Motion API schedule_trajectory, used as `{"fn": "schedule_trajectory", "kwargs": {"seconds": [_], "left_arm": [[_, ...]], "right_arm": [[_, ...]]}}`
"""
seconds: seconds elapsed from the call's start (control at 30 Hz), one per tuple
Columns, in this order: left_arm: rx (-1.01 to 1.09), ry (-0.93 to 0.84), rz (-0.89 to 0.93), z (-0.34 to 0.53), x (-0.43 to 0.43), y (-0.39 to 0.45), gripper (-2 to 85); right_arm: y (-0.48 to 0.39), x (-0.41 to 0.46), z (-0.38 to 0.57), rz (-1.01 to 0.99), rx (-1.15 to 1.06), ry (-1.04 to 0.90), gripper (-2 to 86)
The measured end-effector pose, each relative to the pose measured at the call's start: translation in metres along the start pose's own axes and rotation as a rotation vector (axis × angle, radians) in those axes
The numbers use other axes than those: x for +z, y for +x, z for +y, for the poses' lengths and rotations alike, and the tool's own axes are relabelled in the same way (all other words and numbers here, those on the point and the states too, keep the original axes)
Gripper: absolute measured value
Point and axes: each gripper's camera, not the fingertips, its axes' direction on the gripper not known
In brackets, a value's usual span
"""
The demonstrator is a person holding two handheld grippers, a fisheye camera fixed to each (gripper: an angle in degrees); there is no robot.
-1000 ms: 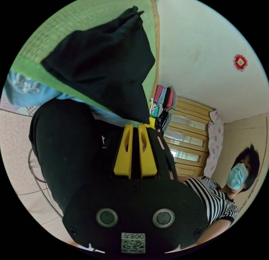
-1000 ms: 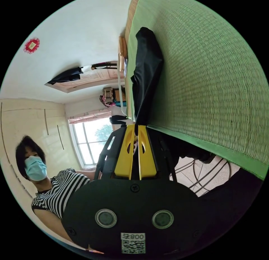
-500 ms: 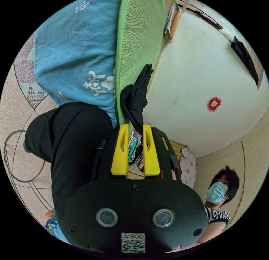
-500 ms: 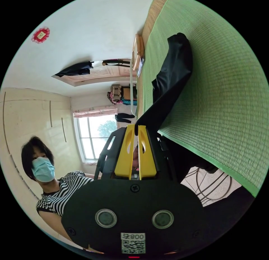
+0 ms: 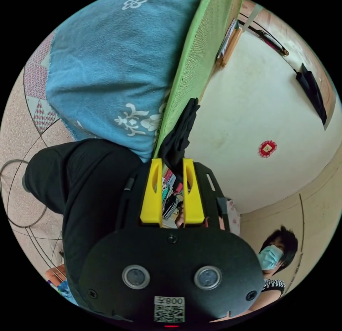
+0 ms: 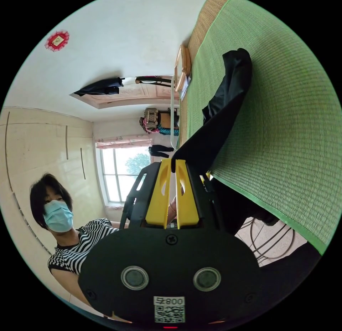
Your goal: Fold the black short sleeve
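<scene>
In the left gripper view, the left gripper [image 5: 172, 164] sits nearest, its yellow jaws spread apart with a gap between them. The black shirt [image 5: 180, 136] bunches just past the tips, and I cannot tell whether either jaw touches it. The person's dark trouser leg [image 5: 82, 188] lies beside the gripper. Beyond it come a blue patterned blanket [image 5: 107, 67] and the edge of a green woven mat [image 5: 194, 60] covering the bed.

In the right gripper view, the right gripper [image 6: 172, 164] is clenched on a corner of the black shirt [image 6: 222, 110], jaws nearly together. From that corner the cloth stretches taut away onto the green mat [image 6: 278, 113], ending in a rumpled heap.

The fold looks unfinished: the shirt is gathered, not flat, and probably needs spreading and more folding.

Farther off, a person in a striped top [image 6: 76, 242] stands near a window [image 6: 121, 177]. A book [image 6: 182, 74] lies at the mat's far edge, well apart from the shirt. Nothing seems to block the shirt on the mat.
</scene>
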Motion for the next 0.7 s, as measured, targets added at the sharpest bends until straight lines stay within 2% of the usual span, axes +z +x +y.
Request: {"fn": "schedule_trajectory", "kwargs": {"seconds": [0.7], "left_arm": [[0.042, -0.026, -0.024, 0.079, 0.008, -0.029, 3.7]], "right_arm": [[0.132, -0.089, 0.073, -0.009, 0.038, 0.054, 1.8]]}}
